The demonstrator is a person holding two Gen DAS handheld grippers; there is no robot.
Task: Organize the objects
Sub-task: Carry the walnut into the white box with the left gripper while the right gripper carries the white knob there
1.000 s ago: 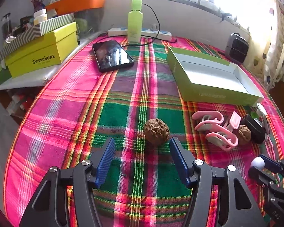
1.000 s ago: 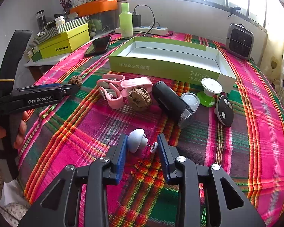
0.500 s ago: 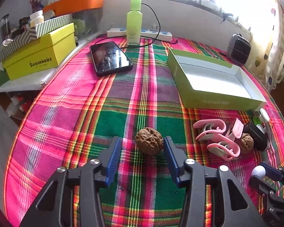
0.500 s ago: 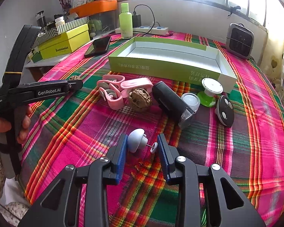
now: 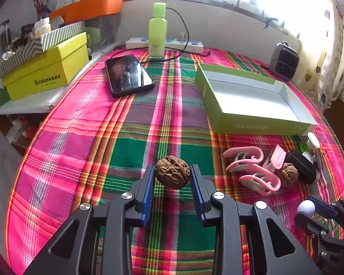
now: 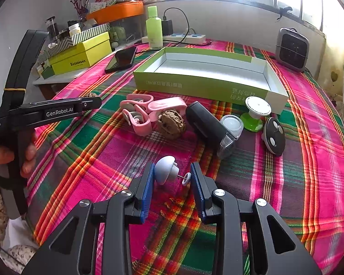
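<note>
We see the plaid cloth (image 5: 84, 137) bearing an open green box (image 6: 195, 87), its white inside bare, and just in front of it a cluster: pink clips (image 6: 140, 112), a second walnut (image 6: 171, 124), a black cylinder (image 6: 206, 123). Our left gripper (image 5: 172, 178) is closing on a walnut (image 5: 172, 175), both pads touching it above the cloth. Our right gripper (image 6: 172, 176) holds narrow around a small white knob (image 6: 164, 169).

A phone (image 5: 129, 75) lies at eleven o'clock on the plaid tablecloth (image 5: 84, 137). A green bottle (image 5: 157, 31) stands at twelve by a power strip (image 5: 183, 43); a yellow box (image 5: 45, 71) sits at ten.
</note>
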